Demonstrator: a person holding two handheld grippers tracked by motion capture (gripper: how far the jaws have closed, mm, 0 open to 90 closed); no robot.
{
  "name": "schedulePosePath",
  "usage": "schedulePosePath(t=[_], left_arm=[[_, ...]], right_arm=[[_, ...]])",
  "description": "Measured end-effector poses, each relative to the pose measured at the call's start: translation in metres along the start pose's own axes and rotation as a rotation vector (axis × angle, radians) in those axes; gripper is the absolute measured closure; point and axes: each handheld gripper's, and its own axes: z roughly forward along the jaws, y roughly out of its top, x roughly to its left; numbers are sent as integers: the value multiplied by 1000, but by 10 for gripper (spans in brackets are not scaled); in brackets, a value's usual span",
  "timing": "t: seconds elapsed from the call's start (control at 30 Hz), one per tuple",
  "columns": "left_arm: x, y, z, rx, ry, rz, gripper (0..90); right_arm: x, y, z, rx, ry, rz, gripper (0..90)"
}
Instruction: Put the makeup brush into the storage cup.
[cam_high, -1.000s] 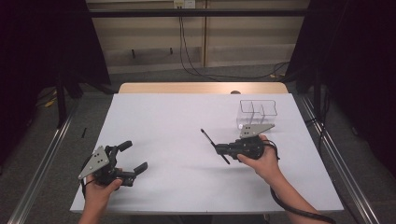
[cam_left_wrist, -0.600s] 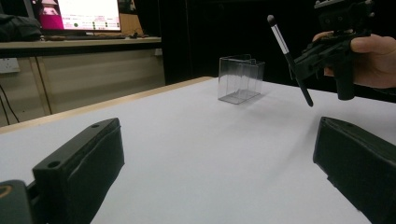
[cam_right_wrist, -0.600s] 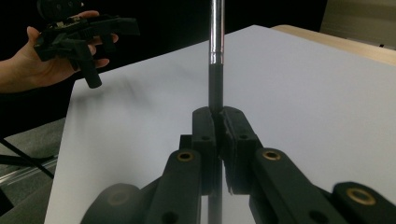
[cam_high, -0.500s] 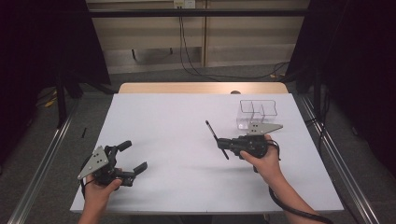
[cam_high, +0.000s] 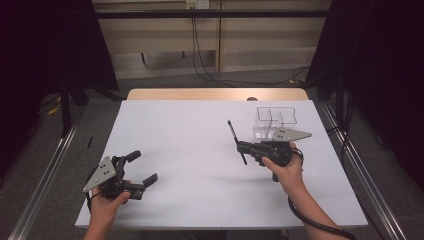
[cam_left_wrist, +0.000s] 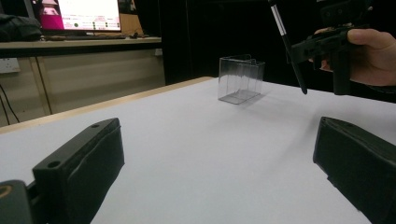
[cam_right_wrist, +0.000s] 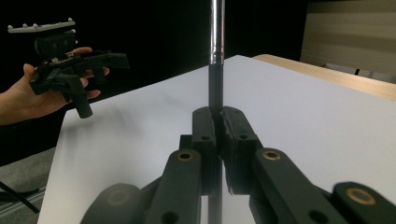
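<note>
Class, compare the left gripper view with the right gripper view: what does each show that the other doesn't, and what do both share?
Left gripper view alone: the clear box standing on the table, a lit monitor behind, and the left gripper's own jaws standing wide apart.

Right gripper view alone: the right gripper from behind, jaws shut on the pen, and the left gripper held in a hand.

Both: the white table and the pen, which is dark.

Bench (cam_high: 200, 150) top plain white w/ a light wood far edge, pen (cam_high: 236, 141) black w/ a shiny dark metal barrel, both grippers — left (cam_high: 141, 167) & right (cam_high: 239, 146) — black w/ grey plates, organiser box (cam_high: 275, 122) clear, no tint, no pattern on any.
</note>
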Motion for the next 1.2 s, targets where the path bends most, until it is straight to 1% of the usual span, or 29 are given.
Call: schedulePosePath(t=[0.03, 0.2, 0.33, 0.47, 0.7, 0.73, 1.2], left_arm=[[0, 0, 0, 0, 0, 0, 17], [0, 0, 0, 2, 2, 5, 17], [0, 0, 0, 1, 1, 4, 17], [1, 0, -1, 3, 2, 5, 17], [1, 0, -1, 3, 2, 6, 17], [1, 0, -1, 2, 2, 6, 17], [0, 0, -1, 3, 1, 4, 17]], right_arm=[[-1, 1, -2, -12, -11, 1, 845], [-3, 1, -4, -30, -23, -3, 845], [-5, 2, -6, -55, -37, 9, 845], [-9, 4, -9, -79, -51, 7, 845], [-11, 6, -10, -96, -64, 2, 844], [-12, 7, -11, -106, -67, 4, 845], [-21, 12, -16, -133, -105, -2, 844]])
